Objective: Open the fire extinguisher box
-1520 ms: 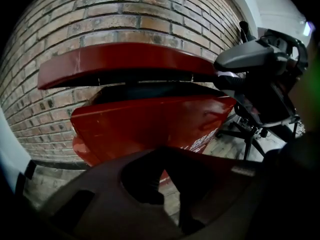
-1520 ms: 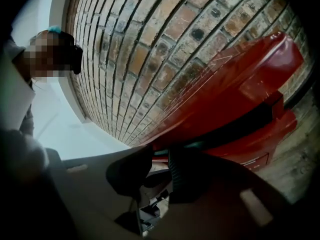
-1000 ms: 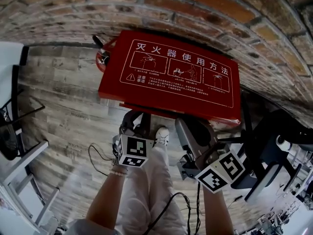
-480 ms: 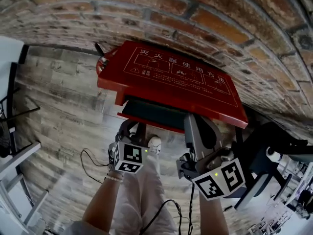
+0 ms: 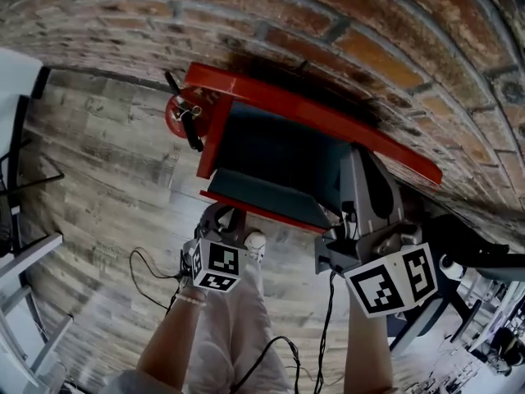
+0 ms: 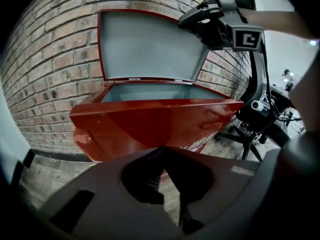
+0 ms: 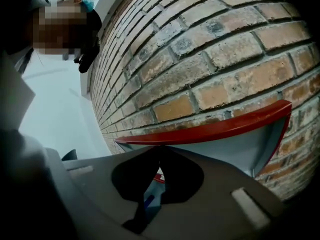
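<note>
The right tongs (image 5: 358, 158) are closed, and their tips meet on the red rim of the lid (image 6: 150, 44) at its upper right corner, where they seem to pinch the thin edge. The left tongs (image 6: 162, 154) are closed too, with nothing between them. They hang low, just before the front of the box (image 6: 155, 121), and touch nothing.

The box stands on the floor (image 5: 107, 187) against the brick wall (image 5: 246, 15). Its lid is swung up on the rear hinge until it is nearly upright, close to the wall, with its grey inner face showing. The opening is in plain sight, though no view shows what lies at the bottom. By that reading the task is almost done. What is left is to lean the lid back so that it stays up by itself, and then to let go.

A red extinguisher (image 5: 176, 113) with a black handle stands just beside the box on its left. A black wheeled stand (image 6: 255, 114) is near its right side, and a cable (image 5: 148, 273) trails over the floor by the person's shoe (image 5: 254, 240). None of these lies in the lid's path; only the wall behind limits how far it can swing.
</note>
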Demonstrator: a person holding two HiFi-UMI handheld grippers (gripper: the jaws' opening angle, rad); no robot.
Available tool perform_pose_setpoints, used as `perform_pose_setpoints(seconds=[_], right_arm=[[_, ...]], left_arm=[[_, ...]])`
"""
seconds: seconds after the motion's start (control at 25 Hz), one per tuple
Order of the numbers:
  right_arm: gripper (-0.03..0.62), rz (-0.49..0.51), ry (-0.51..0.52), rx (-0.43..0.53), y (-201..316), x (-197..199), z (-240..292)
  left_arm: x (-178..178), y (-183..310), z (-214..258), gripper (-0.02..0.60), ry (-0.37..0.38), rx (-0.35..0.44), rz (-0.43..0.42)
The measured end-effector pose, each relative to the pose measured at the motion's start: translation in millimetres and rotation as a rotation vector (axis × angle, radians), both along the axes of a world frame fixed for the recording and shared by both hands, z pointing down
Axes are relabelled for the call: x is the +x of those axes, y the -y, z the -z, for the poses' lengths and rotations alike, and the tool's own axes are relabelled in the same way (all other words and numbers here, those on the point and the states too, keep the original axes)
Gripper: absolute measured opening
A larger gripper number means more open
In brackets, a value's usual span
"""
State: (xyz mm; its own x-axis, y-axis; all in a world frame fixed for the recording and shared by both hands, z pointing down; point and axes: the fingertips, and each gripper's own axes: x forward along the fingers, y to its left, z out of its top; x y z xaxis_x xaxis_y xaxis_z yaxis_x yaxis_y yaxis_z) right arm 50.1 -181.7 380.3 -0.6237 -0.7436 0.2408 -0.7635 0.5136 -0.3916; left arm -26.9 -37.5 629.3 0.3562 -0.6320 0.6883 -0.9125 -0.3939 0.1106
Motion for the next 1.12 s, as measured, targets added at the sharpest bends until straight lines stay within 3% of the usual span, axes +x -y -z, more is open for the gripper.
perform_pose_setpoints(seconds=[0.36, 0.68, 0.92, 1.12], right_arm=[[-0.005, -0.043, -0.091, 0.061, 41, 9, 10], [-0.006, -0.012, -0.129, 0.077, 58, 4, 10], [-0.003, 0.097, -0.146, -0.029, 16, -10, -26], [0.072, 0.239, -0.186, -0.187, -49, -16, -75]], left_arm=[[0, 0, 0, -0.002, -0.003, 0.005, -0.006], [0, 1, 1, -0.002, -0.011, 0.006, 0.004], [0, -2, 0, -0.002, -0.009, 0.002, -0.011], [-1, -6, 0, -0.002, -0.006, -0.003, -0.023]])
